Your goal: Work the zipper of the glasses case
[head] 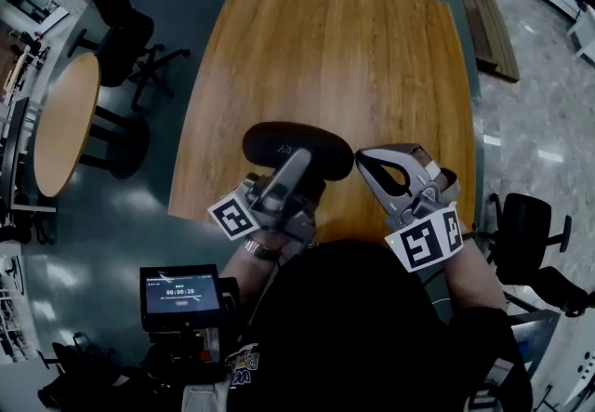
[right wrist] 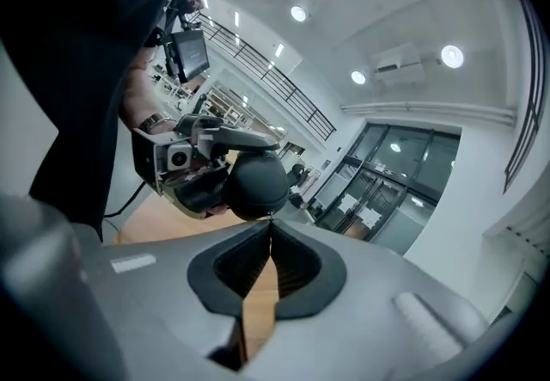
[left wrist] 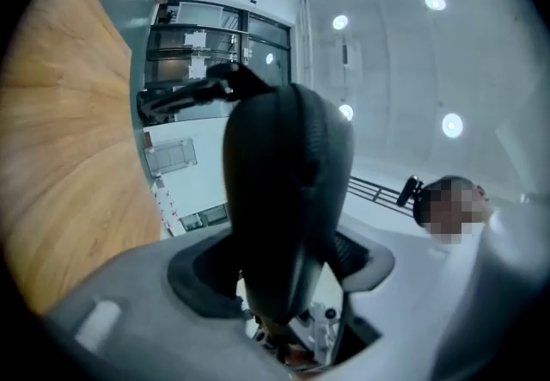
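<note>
Case lifted, right jaws at its end

Nearest me, my left gripper (head: pixel 299 168) is clamped across the glasses case (head: pixel 279 142), its jaws wide around the body. It holds the case off the table so the seam is reachable. My right gripper (head: pixel 364 159) is pinched fully closed, its tips touching the case's rounded end. I judge they nip the zipper pull, though it is too small to confirm. Beyond lies the wooden table (head: pixel 344 57)
</note>
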The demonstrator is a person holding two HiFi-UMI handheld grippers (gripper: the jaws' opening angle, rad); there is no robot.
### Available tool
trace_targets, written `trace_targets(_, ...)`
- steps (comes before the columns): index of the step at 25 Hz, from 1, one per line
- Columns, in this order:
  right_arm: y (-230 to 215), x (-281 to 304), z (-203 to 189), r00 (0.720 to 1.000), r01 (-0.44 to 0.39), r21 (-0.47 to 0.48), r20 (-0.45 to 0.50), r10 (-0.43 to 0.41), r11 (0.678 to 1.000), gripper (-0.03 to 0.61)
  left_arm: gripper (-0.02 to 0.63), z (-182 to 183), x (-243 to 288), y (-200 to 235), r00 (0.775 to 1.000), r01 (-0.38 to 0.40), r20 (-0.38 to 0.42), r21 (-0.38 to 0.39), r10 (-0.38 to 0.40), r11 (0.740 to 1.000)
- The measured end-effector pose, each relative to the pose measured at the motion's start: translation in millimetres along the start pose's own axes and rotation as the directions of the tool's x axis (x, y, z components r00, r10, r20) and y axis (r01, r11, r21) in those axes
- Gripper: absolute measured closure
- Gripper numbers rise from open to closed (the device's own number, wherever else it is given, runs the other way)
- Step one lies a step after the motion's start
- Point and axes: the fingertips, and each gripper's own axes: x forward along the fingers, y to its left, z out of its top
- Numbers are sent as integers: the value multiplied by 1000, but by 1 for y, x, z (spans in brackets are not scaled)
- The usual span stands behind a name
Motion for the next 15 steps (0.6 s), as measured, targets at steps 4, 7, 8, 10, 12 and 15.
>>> trace_targets(4,0,-1,2,1000,0,-22,0,0,1000,572,336,-1,5,0,1000,-21,-22,51,22,998)
trace_targets(7,-1,1,3,1000,-21,33,12,21,999,572,344,3,4,1,999,-51,-3,72,52,996)
trace_targets(8,0,3,3,999,-30,54,18,29,998,572,347,5,3,2,998,-67,14,75,66,995)
trace_targets(10,2,4,6,999,-44,85,32,41,995,574,350,11,1,2,995,-85,54,92,81,992)
trace_targets(12,2,3,9,999,-41,73,31,39,996,574,353,16,2,0,993,-91,89,103,82,990)
trace_targets(15,9,2,8,1000,-26,-56,-12,26,998,574,356,21,2,0,988,-93,136,99,79,991)
